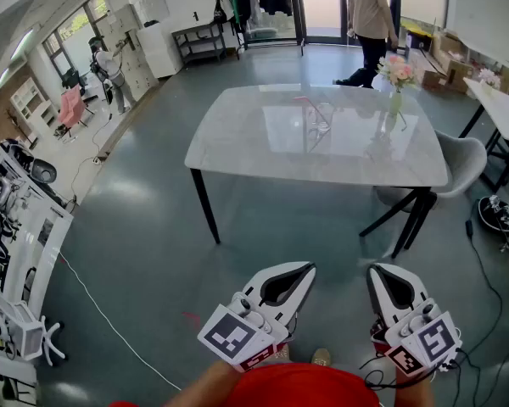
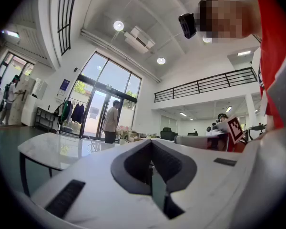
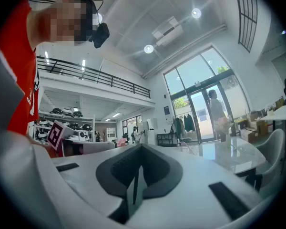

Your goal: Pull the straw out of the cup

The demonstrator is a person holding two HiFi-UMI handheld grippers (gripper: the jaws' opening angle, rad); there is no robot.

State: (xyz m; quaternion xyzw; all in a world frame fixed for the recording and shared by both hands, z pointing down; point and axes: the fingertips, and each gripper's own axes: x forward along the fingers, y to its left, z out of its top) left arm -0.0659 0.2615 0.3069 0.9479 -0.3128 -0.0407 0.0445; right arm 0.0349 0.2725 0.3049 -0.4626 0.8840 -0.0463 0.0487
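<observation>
A clear glass cup (image 1: 321, 117) with a pink straw (image 1: 309, 102) leaning out of it stands near the middle of the grey table (image 1: 237, 142), far ahead of me. My left gripper (image 1: 301, 271) and right gripper (image 1: 380, 274) are held side by side low in the head view, well short of the table, and both point toward it. Each has its jaws together with nothing between them. In the left gripper view my left gripper (image 2: 151, 168) shows shut jaws, with the cup (image 2: 93, 146) small in the distance. The right gripper (image 3: 139, 171) looks the same in its own view.
A vase of pink flowers (image 1: 396, 83) stands on the table's far right. A grey chair (image 1: 462, 164) sits at the table's right side, and a white table (image 1: 505, 108) beyond it. A person (image 1: 371, 15) stands by the glass doors. Equipment racks (image 1: 17, 253) line the left wall.
</observation>
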